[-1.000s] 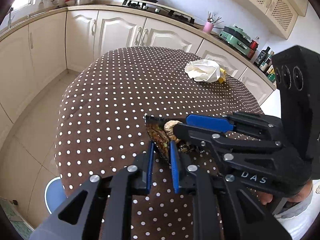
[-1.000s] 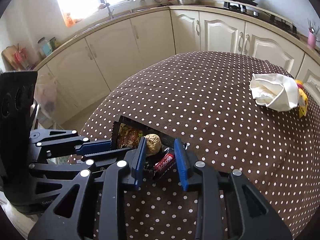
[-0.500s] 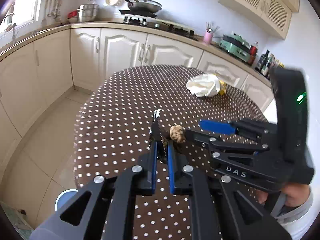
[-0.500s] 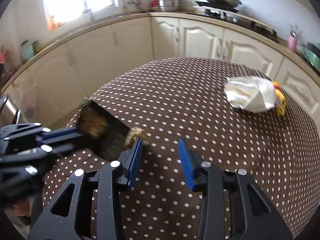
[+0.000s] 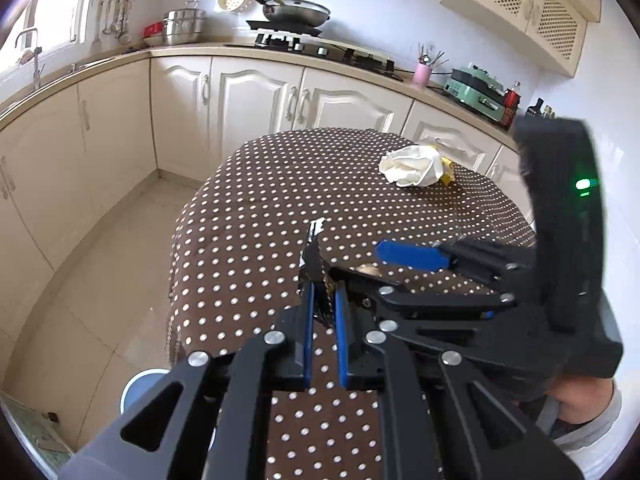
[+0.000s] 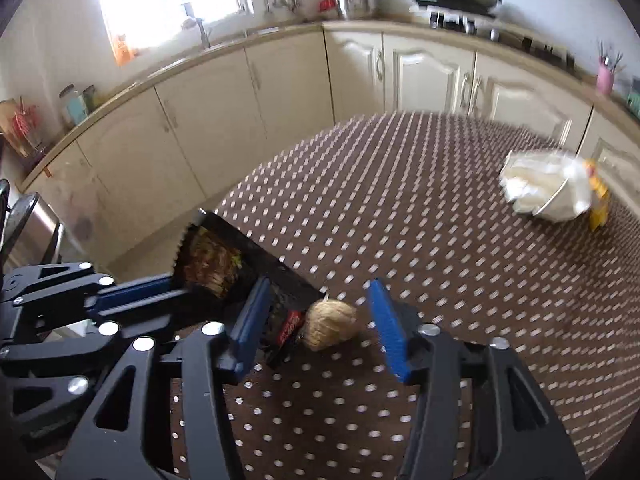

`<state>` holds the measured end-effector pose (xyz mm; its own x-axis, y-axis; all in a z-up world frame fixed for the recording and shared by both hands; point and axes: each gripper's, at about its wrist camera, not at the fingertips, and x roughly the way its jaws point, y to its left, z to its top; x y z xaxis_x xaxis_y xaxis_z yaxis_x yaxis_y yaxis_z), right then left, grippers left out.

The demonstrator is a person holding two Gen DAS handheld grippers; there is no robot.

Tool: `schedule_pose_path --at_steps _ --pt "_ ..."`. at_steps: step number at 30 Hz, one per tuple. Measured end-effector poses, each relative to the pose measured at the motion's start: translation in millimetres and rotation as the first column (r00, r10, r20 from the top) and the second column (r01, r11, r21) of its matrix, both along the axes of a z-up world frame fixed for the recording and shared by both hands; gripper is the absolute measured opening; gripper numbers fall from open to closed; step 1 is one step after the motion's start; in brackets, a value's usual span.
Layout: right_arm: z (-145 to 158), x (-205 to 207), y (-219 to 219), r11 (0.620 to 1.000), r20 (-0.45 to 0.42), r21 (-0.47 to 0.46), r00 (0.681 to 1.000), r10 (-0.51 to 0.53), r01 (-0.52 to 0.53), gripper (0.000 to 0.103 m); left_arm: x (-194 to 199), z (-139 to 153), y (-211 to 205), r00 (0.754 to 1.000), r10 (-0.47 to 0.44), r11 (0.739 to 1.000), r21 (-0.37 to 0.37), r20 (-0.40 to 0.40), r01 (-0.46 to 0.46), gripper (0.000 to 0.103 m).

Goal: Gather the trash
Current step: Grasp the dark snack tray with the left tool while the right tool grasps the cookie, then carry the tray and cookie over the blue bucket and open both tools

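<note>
A black snack wrapper [image 6: 212, 260] stands on edge just above the brown dotted table [image 6: 400, 208], and my left gripper [image 5: 325, 296] is shut on its lower edge. In the left wrist view the wrapper [image 5: 314, 254] rises thin between the blue pads. A beige crumpled ball [image 6: 330, 324] lies by the wrapper's red-printed corner. My right gripper [image 6: 316, 322] straddles both, and its jaws are closing. The left pad touches the wrapper, while a small gap separates the right pad from the ball. The right gripper [image 5: 372, 266] crosses in front of the left one.
A white crumpled bag [image 5: 412, 166] with a yellow scrap lies at the table's far right [image 6: 544, 188]. A steel bin [image 6: 32, 224] stands on the floor to the left. A blue round thing [image 5: 134, 386] sits on the floor below the table edge. Cream cabinets line the walls.
The left gripper has raised the wrapper from nearly flat to standing on edge. The right gripper swung away, then came back, so the beige ball is between its fingers again.
</note>
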<state>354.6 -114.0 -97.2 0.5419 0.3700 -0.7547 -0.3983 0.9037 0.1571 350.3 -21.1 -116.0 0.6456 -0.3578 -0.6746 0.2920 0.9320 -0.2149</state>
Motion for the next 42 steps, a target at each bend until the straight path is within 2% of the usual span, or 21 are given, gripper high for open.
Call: schedule_pose_path --at_steps 1,6,11,17,19,25,32,36,40,41,42 --pt "-4 0 1 1.0 -0.013 0.001 1.0 -0.004 0.004 0.02 -1 -1 2 1.0 0.004 1.0 -0.004 -0.005 -0.004 0.008" --pt "1 -9 11 1.0 0.017 -0.017 1.0 -0.004 0.004 0.02 -9 -1 20 0.999 0.033 0.999 -0.017 -0.002 -0.033 0.008" --pt "20 -23 43 1.0 0.098 -0.024 0.995 0.019 -0.017 0.02 -22 3 50 0.996 0.086 0.996 -0.036 0.014 -0.085 0.008" --pt "33 -45 101 0.994 0.152 0.015 0.983 0.107 -0.11 0.02 -49 2 114 0.979 0.201 0.979 -0.03 0.029 -0.201 0.008" --pt "31 -46 123 0.989 0.147 0.036 0.98 0.137 -0.144 0.019 -62 -3 143 0.965 0.263 0.965 -0.019 0.023 -0.262 0.008" --pt "1 -51 195 0.97 0.087 0.127 0.976 0.198 -0.208 0.019 -81 -38 215 0.908 0.414 0.91 0.011 -0.065 -0.414 0.008" --pt "-54 -46 257 0.964 -0.024 0.111 0.969 0.247 -0.243 0.02 -72 -108 265 0.841 0.493 0.867 0.046 -0.222 -0.496 0.008" --pt "-78 -37 270 0.969 -0.06 0.078 0.969 0.241 -0.236 0.02 -56 -134 275 0.824 0.492 0.863 0.03 -0.282 -0.505 0.009" --pt "-95 -27 268 0.976 -0.08 0.066 0.974 0.212 -0.207 0.02 -41 -146 278 0.826 0.483 0.863 0.0 -0.291 -0.505 0.011" --pt "-97 -24 267 0.979 -0.083 0.062 0.976 0.201 -0.196 0.02 -38 -148 279 0.826 0.482 0.862 -0.011 -0.291 -0.507 0.015" --pt "-100 -22 265 0.981 -0.088 0.063 0.978 0.191 -0.186 0.02 -36 -149 279 0.827 0.48 0.861 -0.021 -0.292 -0.508 0.026"
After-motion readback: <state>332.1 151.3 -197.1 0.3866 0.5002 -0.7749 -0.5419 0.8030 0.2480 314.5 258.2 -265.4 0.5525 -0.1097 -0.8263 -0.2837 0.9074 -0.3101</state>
